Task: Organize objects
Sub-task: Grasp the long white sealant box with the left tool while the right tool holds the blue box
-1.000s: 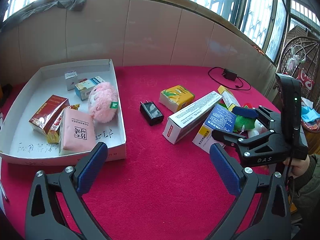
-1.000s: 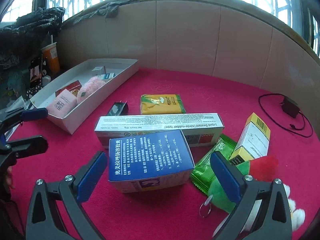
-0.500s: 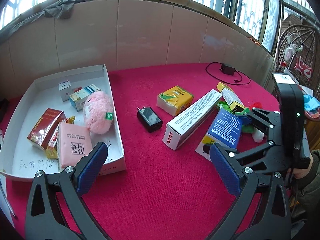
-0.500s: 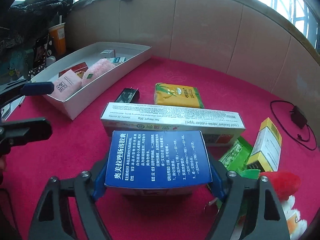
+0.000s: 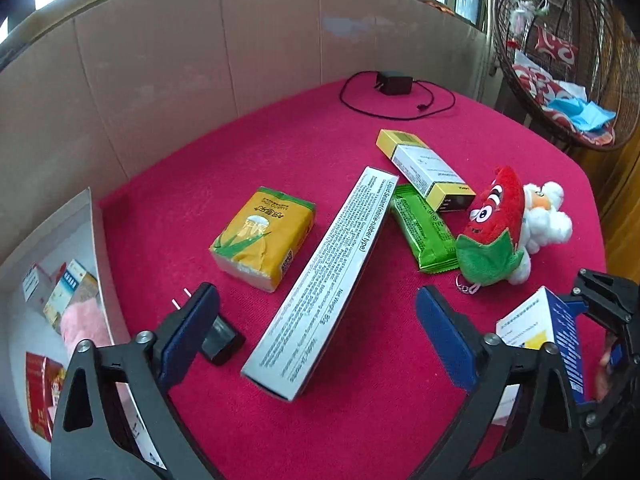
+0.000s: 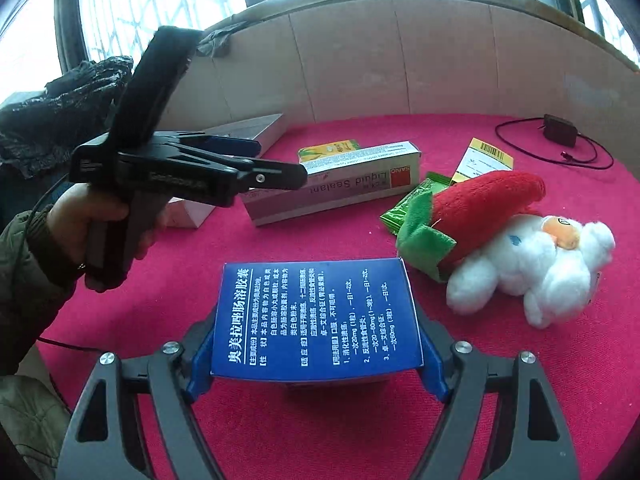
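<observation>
My right gripper is shut on a blue medicine box and holds it above the red table; the box also shows at the right edge of the left wrist view. My left gripper is open and empty, above the long grey sealant box. On the table lie a yellow tissue pack, a green packet, a yellow-and-white box, a red and white plush toy and a black charger plug. The white tray with several items is at the left.
A black adapter with its cable lies at the far side of the table. A beige cardboard wall rings the back. A wicker chair stands beyond the right edge. In the right wrist view the left gripper hangs over the table's left part.
My right gripper closed on the blue box and lifted it back, away from the sealant box. My left gripper moved right and forward, so the tray slid to the left edge.
</observation>
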The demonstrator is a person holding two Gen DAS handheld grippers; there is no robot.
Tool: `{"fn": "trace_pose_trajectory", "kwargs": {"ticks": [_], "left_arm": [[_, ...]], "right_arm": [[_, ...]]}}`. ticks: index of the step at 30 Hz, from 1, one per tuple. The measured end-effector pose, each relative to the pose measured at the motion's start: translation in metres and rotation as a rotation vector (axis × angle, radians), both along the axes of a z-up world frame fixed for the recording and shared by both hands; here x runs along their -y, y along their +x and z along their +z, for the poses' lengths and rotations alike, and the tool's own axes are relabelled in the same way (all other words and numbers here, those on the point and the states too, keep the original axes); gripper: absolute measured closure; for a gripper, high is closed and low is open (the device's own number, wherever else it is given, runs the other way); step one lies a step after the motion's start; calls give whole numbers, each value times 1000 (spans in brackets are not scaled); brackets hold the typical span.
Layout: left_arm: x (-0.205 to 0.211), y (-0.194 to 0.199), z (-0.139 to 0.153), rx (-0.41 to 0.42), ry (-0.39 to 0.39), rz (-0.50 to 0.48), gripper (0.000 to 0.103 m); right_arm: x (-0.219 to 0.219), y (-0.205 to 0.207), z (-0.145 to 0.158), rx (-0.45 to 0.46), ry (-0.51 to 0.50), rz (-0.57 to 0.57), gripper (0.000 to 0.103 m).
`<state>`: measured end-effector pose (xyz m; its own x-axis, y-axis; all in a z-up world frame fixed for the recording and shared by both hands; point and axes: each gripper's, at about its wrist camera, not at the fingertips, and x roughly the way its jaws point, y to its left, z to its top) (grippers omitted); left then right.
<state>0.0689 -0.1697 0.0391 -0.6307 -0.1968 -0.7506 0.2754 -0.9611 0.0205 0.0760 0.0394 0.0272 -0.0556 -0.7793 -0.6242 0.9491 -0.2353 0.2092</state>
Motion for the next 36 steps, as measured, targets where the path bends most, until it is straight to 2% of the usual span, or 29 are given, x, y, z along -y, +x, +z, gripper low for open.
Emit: {"fn": "trace_pose_trajectory", "kwargs": {"ticks": [1,3,4,5,10,20,25,27,29,36], "left_arm": [[0,-5,-4,19,-3,-6,16],[1,-13,-11,56,9,-18,37],[1,-16,-15,79,13,-21,53],[0,-18,-19,100,6,-23,57],[-9,-24,-32,133,-3,-40,56],[-12,-30,-33,92,41,32,56],[-18,-32,-34,78,26,63,56],[-18,-30,-34,62,35,63,61],[-21,-26,-35,37,37,66,74],[-28,-10,-26,-61,19,111,75]], "right_arm": [[-1,0,0,2,-7,0,22],[0,0,-2,11,-10,7,22],[0,0,-4,17,-11,11,22],[0,0,-6,20,-13,12,22],[3,1,-7,17,-12,14,21],[2,2,-9,22,-8,13,21],[3,4,-10,14,-3,13,21],[3,4,-10,14,-3,13,21],[3,4,-10,16,-3,13,21],[4,5,-9,8,2,14,21]]}}
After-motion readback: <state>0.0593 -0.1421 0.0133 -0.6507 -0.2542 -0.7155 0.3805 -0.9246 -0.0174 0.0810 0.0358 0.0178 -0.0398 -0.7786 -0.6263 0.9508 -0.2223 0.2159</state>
